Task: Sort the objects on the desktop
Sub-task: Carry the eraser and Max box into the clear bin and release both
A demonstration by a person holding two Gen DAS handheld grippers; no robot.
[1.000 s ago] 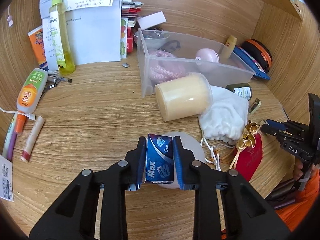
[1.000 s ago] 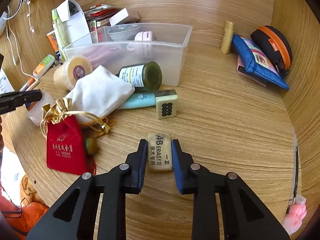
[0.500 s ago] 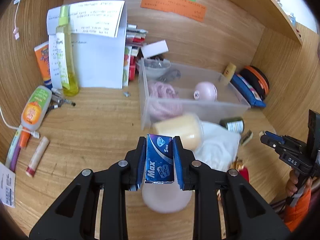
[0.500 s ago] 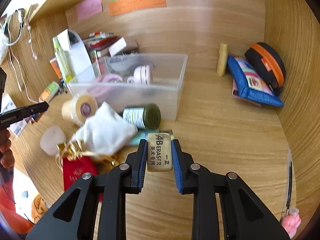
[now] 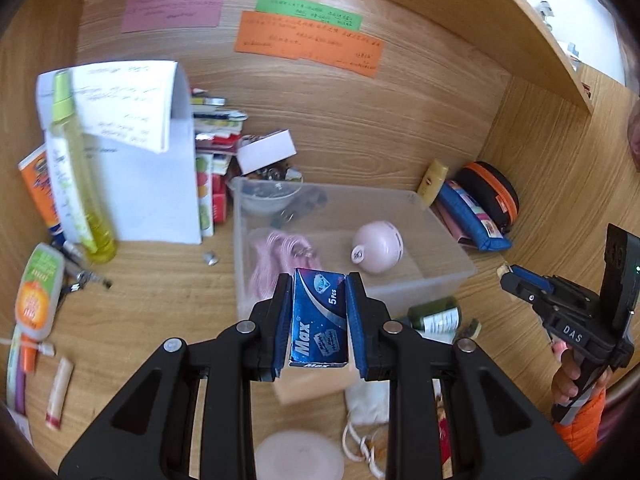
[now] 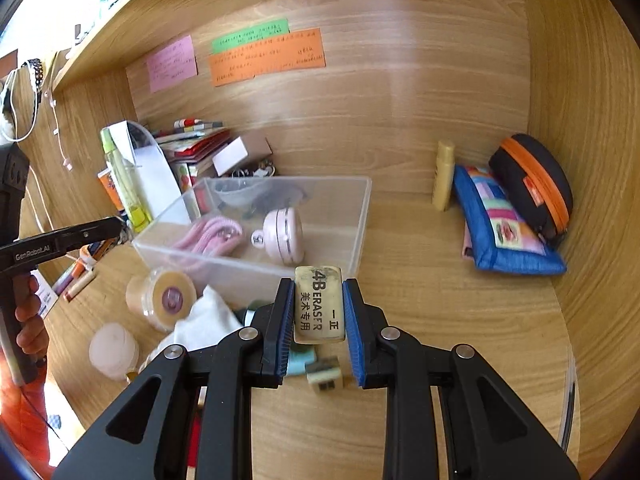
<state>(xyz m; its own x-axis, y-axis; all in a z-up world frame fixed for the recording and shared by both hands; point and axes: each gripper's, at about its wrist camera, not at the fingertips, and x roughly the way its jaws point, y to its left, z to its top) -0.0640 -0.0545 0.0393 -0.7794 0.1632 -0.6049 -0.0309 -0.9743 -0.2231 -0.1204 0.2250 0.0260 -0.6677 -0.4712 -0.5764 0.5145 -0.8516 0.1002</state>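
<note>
- Left claw (image 5: 319, 318): clamped on a blue "Max" box (image 5: 318, 320), held upright between the blue pads, raised clear of the worktop (image 5: 160, 312), in front of the clear plastic bin (image 5: 440, 248).
- Right claw (image 6: 319, 312): clamped on a cream "4B ERASER" block (image 6: 319, 304), long side upright, lifted above the worktop, just before the near wall of the bin.
- Clear plastic bin: centre of the worktop toward the back wall; inside, a pink round fan (image 6: 282, 234), a pink coiled cord (image 6: 212, 234) and a small bowl (image 5: 266, 196) in the back left corner.
- In front of the bin, toward the near edge: yellow tape roll (image 6: 162, 298), white cloth pouch (image 6: 204, 322), dark green jar (image 5: 436, 316), pale round lid (image 6: 114, 350), small tile with dots (image 6: 324, 374).
- Back right corner of the worktop: blue patchwork pouch (image 6: 500, 228), black case with orange zip (image 6: 532, 184), yellow tube (image 6: 444, 174) standing upright beside them.
- Back left corner: folded white paper (image 5: 136, 152), yellow-green spray bottle (image 5: 74, 176), stacked booklets (image 5: 212, 148).
- Left edge: orange-label bottle (image 5: 38, 292) lying flat, small stick tube (image 5: 58, 394) nearer the front.
- Back wall: pink note (image 5: 176, 0), green note (image 5: 308, 12), orange note (image 5: 308, 42).
</note>
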